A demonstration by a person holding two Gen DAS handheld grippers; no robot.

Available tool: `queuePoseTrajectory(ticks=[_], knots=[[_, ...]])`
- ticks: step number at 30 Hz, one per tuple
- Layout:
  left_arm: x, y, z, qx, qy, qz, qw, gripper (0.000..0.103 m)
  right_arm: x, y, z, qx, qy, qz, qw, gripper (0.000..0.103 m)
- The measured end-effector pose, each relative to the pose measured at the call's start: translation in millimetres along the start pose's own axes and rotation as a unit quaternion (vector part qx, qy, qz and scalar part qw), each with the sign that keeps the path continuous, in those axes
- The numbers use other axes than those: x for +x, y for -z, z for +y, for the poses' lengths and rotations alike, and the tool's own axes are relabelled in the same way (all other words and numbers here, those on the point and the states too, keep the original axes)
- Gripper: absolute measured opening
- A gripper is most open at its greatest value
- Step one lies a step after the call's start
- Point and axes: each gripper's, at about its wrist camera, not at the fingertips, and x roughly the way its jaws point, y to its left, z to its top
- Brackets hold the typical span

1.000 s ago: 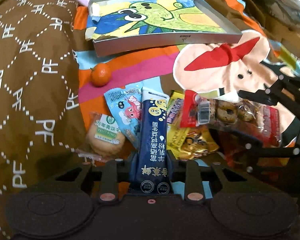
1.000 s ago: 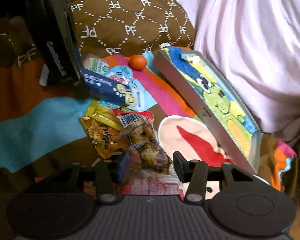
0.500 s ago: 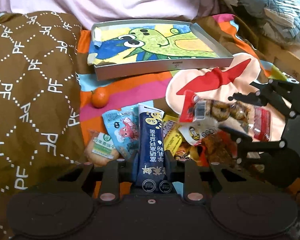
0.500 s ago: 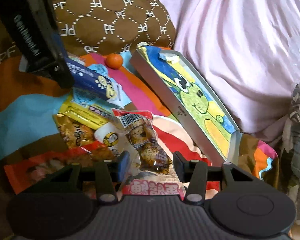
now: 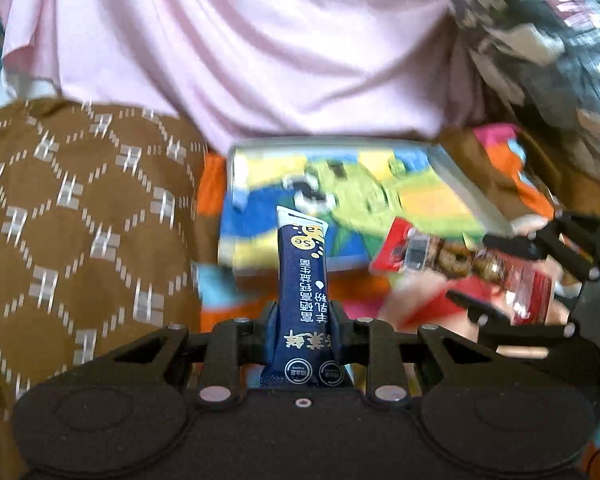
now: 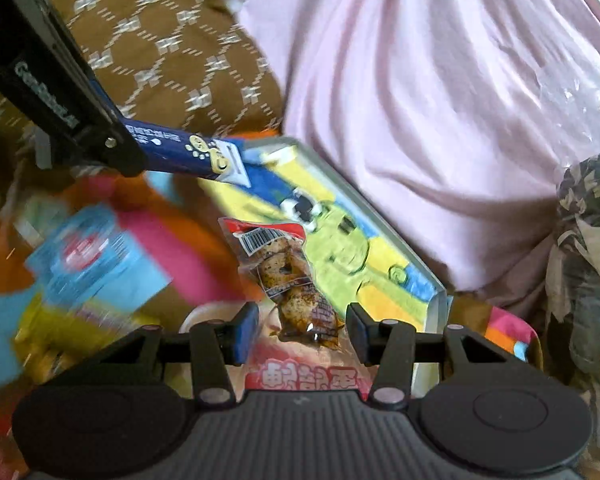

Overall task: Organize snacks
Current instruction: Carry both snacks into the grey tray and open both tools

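My left gripper (image 5: 303, 322) is shut on a dark blue stick packet (image 5: 305, 276) and holds it in the air, its tip over the near edge of a grey tray (image 5: 332, 146) with a green cartoon print. The packet (image 6: 180, 148) and the left gripper (image 6: 118, 148) also show in the right wrist view, at the tray's (image 6: 380, 224) left corner. My right gripper (image 6: 302, 330) is shut on a red-and-clear snack bag (image 6: 288, 276), raised beside the tray. That bag (image 5: 460, 260) and the right gripper (image 5: 496, 280) show at the right of the left wrist view.
Other snack packets lie on the colourful blanket below, among them a light blue one (image 6: 88, 256) and a yellow one (image 6: 56, 332). A brown patterned cushion (image 5: 80, 220) is at the left, pink cloth (image 5: 280, 60) behind the tray, and a bundle of bags (image 6: 588, 260) at the right.
Both grippers have lifted their packets off the pile and moved forward towards the tray. The pile has dropped out of the left wrist view.
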Motion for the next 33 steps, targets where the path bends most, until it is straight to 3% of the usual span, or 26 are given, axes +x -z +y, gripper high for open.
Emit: queuePoseTrajectory(ticks=[6, 11, 15, 16, 18, 21, 27, 31, 32, 33], knots=[[48, -48, -3, 0.004, -0.019, -0.027, 0.9994, 0.028, 52, -27, -36, 0.068, -0.014, 0.009, 0.998, 0.053], [93, -70, 1, 0.006, -0.027, -0.019, 0.9995, 0.028, 96, -38, -66, 0.133, -0.029, 0.025, 0.990, 0.053], [120, -78, 9, 0.003, -0.027, -0.012, 0.9995, 0.028, 125, -40, -75, 0.150, -0.028, 0.039, 0.987, 0.052], [125, -77, 11, 0.001, -0.027, -0.009, 0.9996, 0.028, 130, -40, -75, 0.153, -0.027, 0.040, 0.987, 0.041], [135, -77, 13, -0.001, -0.027, -0.003, 0.9996, 0.028, 141, -42, -76, 0.156, -0.026, 0.041, 0.987, 0.033], [150, -76, 16, 0.000, -0.028, 0.007, 0.9996, 0.028, 157, -42, -73, 0.159, -0.035, 0.043, 0.986, 0.032], [165, -72, 18, -0.009, -0.026, 0.028, 0.9992, 0.029, 163, -34, -57, 0.149, -0.051, 0.052, 0.986, 0.042], [166, -72, 20, -0.027, -0.017, 0.041, 0.9987, 0.033, 157, -31, -61, 0.167, -0.050, 0.049, 0.984, 0.070], [166, -72, 21, -0.032, -0.016, 0.043, 0.9984, 0.036, 155, -30, -63, 0.174, -0.051, 0.047, 0.982, 0.072], [165, -73, 21, -0.035, -0.015, 0.043, 0.9983, 0.044, 153, -30, -67, 0.185, -0.056, 0.044, 0.980, 0.077]])
